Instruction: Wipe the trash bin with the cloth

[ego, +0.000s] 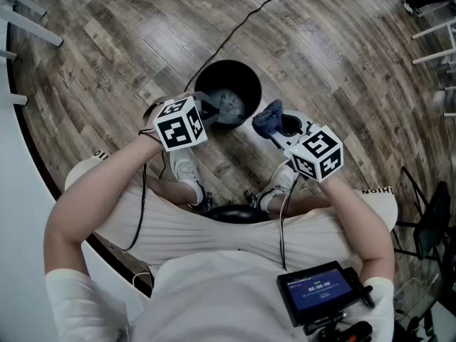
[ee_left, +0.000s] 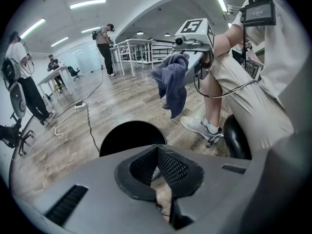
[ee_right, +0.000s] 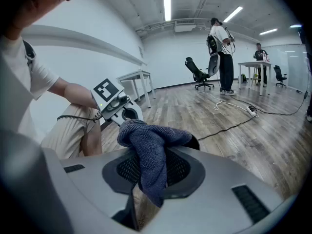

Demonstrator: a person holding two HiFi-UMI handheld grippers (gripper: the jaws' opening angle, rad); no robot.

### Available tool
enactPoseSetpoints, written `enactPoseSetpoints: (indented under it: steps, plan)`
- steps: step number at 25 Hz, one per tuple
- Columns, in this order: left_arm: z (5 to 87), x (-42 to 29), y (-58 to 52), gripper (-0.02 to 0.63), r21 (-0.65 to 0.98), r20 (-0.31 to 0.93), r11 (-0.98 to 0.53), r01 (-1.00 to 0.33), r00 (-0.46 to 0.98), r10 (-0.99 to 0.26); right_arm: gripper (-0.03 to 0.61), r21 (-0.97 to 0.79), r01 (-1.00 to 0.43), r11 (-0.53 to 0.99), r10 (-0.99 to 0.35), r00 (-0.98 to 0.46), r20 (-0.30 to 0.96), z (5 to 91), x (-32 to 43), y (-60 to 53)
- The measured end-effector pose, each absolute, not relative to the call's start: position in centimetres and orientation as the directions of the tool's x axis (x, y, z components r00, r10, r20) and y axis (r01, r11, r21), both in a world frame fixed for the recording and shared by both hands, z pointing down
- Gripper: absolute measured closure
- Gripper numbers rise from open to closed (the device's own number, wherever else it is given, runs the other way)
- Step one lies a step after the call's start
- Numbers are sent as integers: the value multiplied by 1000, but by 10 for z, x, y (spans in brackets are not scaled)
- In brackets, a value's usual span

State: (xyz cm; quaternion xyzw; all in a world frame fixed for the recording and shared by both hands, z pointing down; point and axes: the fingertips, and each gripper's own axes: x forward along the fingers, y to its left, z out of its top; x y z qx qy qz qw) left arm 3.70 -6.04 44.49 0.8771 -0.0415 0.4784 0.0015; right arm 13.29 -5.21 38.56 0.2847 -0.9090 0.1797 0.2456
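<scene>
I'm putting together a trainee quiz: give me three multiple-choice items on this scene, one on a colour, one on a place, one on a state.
1. What colour is the bin? A white; B black; C red.
2. Where is the cloth? A in the bin; B in the right gripper; C on the floor.
3. How are the left gripper's jaws? A wide apart; B on the cloth; C closed.
Key: 1 B, its wall and rim are black; 2 B, the jaws clamp it; 3 C, the pads meet.
</scene>
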Motion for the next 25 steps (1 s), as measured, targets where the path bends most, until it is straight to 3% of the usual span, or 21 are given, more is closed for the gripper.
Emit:
enactPoseSetpoints:
  steps: [10, 17, 21, 25]
  plan:
    - [446, 35, -49, 603, -162, 858, -984, -70, 482, -176, 477, -234, -643, 729, -389, -671, 631, 407, 129, -38]
    - [413, 29, -18, 598, -283, 926, -948, 144, 297, -232, 477, -136, -631, 764, -349, -580, 736, 427, 150, -51]
    - [421, 30, -23, 510, -242, 937, -965, 99, 281, -207, 477, -87, -633, 769, -360, -541, 760, 436, 171, -61]
    - [458, 30, -20, 471, -232, 943, -963, 140, 275, -187, 477, -149, -657, 739, -341, -556, 758, 462, 177, -46]
